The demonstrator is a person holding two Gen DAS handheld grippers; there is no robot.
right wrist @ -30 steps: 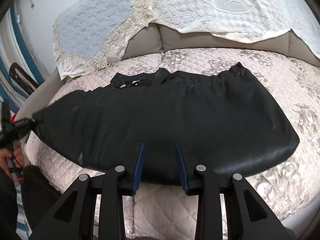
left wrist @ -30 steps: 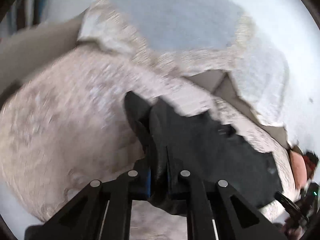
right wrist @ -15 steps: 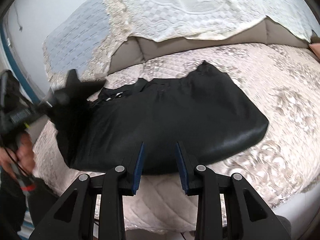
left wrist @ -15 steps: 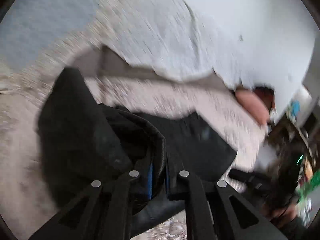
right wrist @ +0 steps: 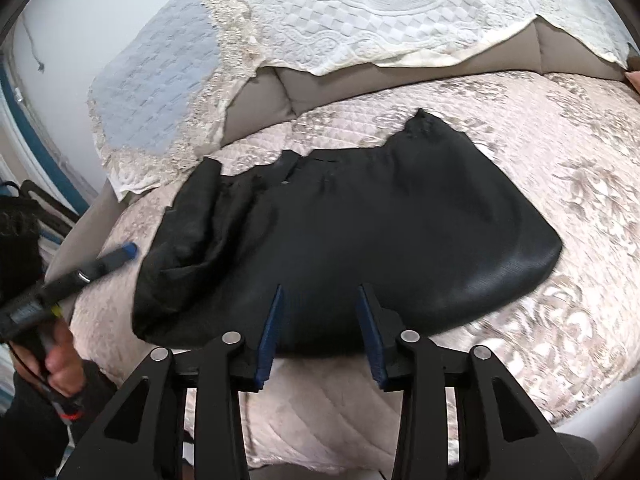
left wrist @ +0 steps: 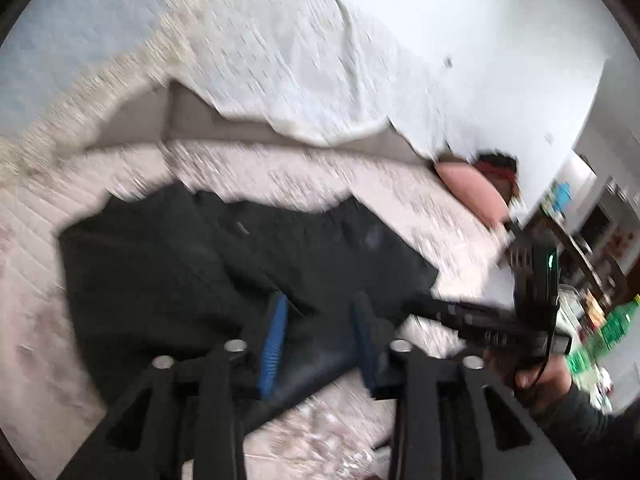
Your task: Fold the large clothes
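A black garment (right wrist: 360, 240) lies on the quilted beige sofa seat (right wrist: 580, 208), with its left end folded over onto itself (right wrist: 192, 232). It also shows in the blurred left wrist view (left wrist: 240, 264). My left gripper (left wrist: 320, 320) is open and empty just above the garment's near edge; it shows from the side in the right wrist view (right wrist: 108, 258), left of the cloth. My right gripper (right wrist: 320, 320) is open and empty over the garment's front edge, and shows in the left wrist view (left wrist: 480, 316) at the right.
A white lace cover (right wrist: 400, 12) and a blue-grey cover (right wrist: 160, 80) drape the sofa back. A pink cushion (left wrist: 472, 192) sits at the sofa's right end. Shelves and clutter (left wrist: 592, 280) stand at the far right of the room.
My left gripper carried the garment's left end over onto the rest, then opened and let it go. The right gripper stayed open and shifted slightly.
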